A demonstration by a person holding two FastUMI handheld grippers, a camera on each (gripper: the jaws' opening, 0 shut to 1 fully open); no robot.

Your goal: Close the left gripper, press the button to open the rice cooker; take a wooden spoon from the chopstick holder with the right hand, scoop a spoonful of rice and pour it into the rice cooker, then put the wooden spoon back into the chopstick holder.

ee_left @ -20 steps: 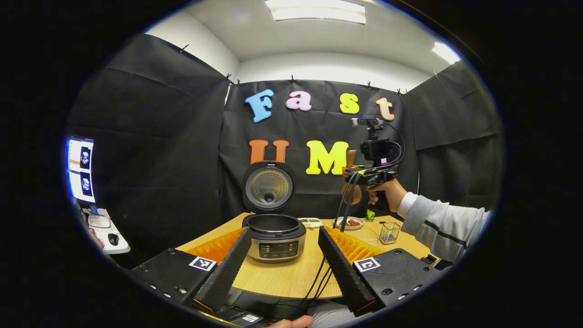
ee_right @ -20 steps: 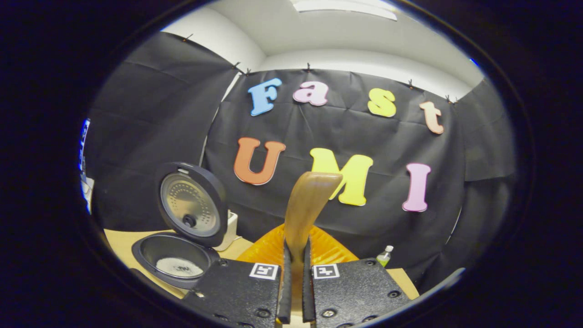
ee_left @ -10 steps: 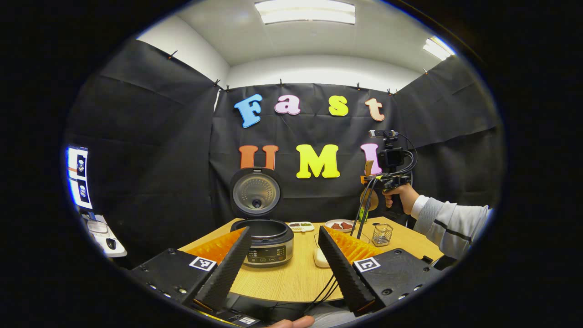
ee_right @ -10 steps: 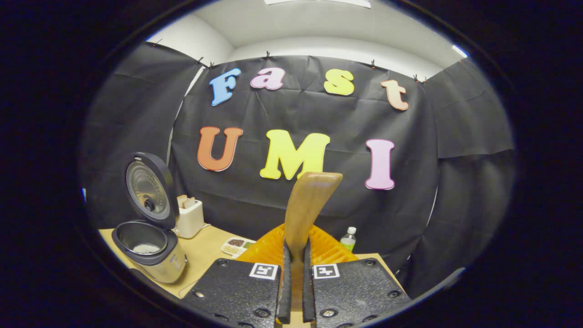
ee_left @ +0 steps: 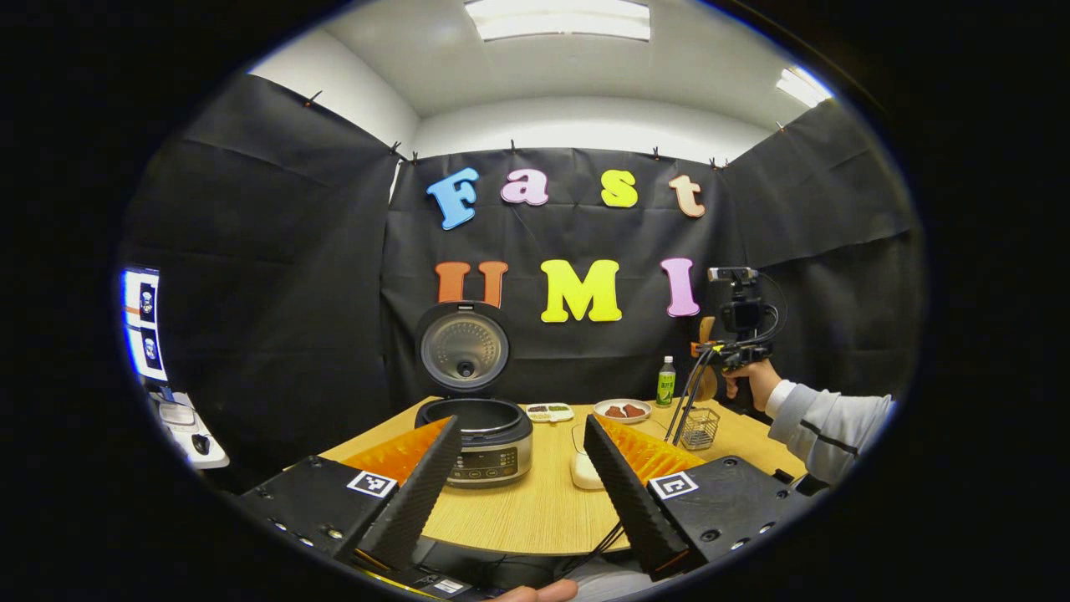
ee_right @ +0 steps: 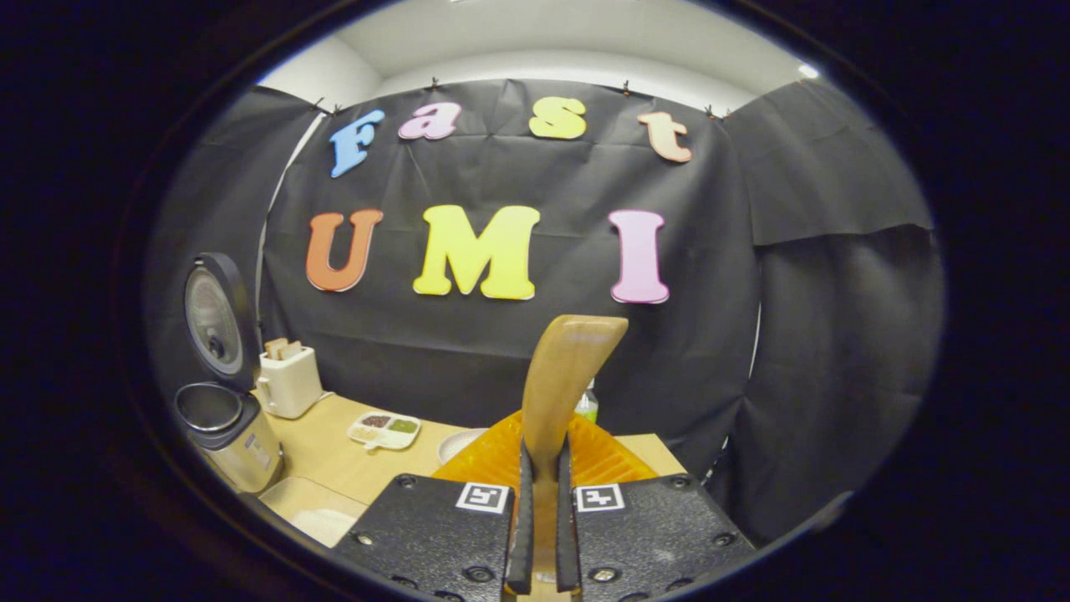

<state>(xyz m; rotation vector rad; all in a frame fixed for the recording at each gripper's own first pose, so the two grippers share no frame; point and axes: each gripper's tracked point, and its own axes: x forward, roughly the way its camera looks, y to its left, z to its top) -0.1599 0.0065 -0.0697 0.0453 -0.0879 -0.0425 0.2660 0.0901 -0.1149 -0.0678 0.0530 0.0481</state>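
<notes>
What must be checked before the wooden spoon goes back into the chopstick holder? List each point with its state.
1. Grip: the right gripper has both fingers pressed on the wooden spoon. Ok.
2. Target: the chopstick holder stands upright on the table. Ok.
3. Line-up: in the left gripper view the spoon hangs above the holder, apart from it. Whether it is exactly over the opening: cannot tell.
4. Spoon emptied of rice: cannot tell.
5. Rice cooker lid open, away from the holder. Ok.
6. Left gripper open, on the near side of the table, out of the spoon's way. Ok.
</notes>
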